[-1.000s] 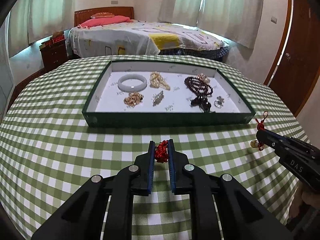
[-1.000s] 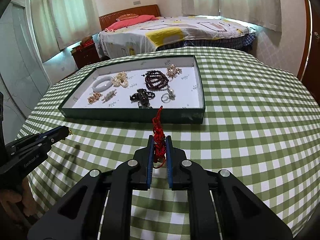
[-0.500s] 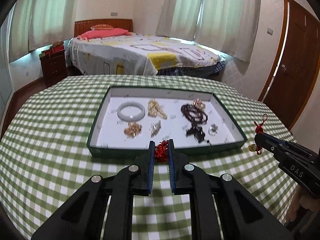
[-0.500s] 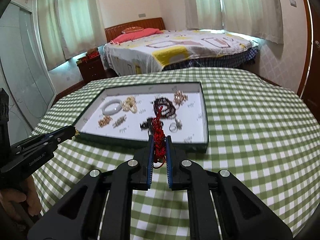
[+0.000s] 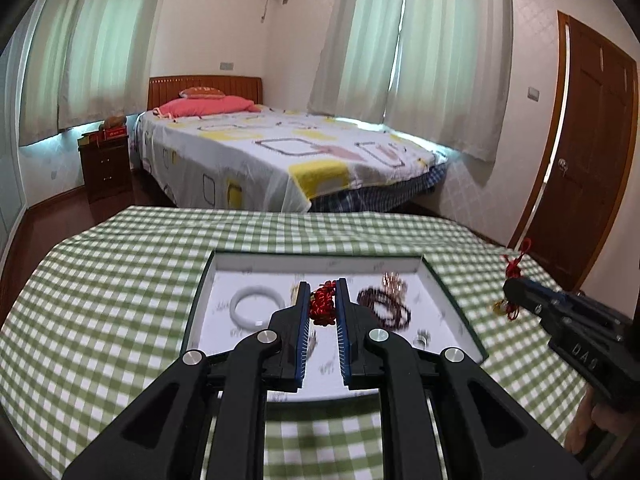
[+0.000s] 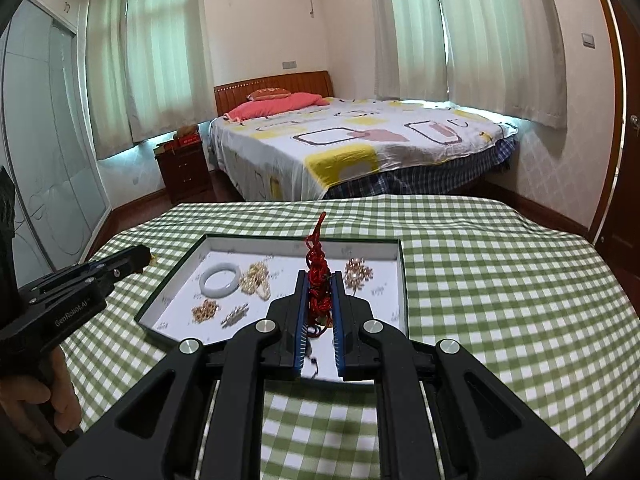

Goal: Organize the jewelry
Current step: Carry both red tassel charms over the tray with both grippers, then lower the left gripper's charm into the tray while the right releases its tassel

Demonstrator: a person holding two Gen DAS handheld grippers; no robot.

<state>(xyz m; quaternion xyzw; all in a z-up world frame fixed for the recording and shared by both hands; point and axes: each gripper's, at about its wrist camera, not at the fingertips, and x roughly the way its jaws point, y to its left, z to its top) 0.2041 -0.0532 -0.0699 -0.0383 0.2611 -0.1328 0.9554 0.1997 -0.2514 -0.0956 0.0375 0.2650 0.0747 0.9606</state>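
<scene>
Left gripper (image 5: 322, 308): pinching one end of the red knotted cord (image 5: 323, 305), held above the tray.
Right gripper (image 6: 319, 304): pinching the cord's other end.
Tray (image 6: 403, 280): bangle (image 6: 221, 279), gold pieces and dark beads (image 5: 385, 307) already inside.
Left to do: by my reading, only the cord remains to be laid in.

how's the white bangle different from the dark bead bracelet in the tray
The white bangle is one smooth, pale, solid ring; the dark bead bracelet is a string of small dark reddish beads coiled in several loops. The white bangle lies at the left end of the tray, the dark bead bracelet toward the right, with a small gold ornament at its far edge. Both lie flat on the tray's white floor, untouched by either gripper.
</scene>
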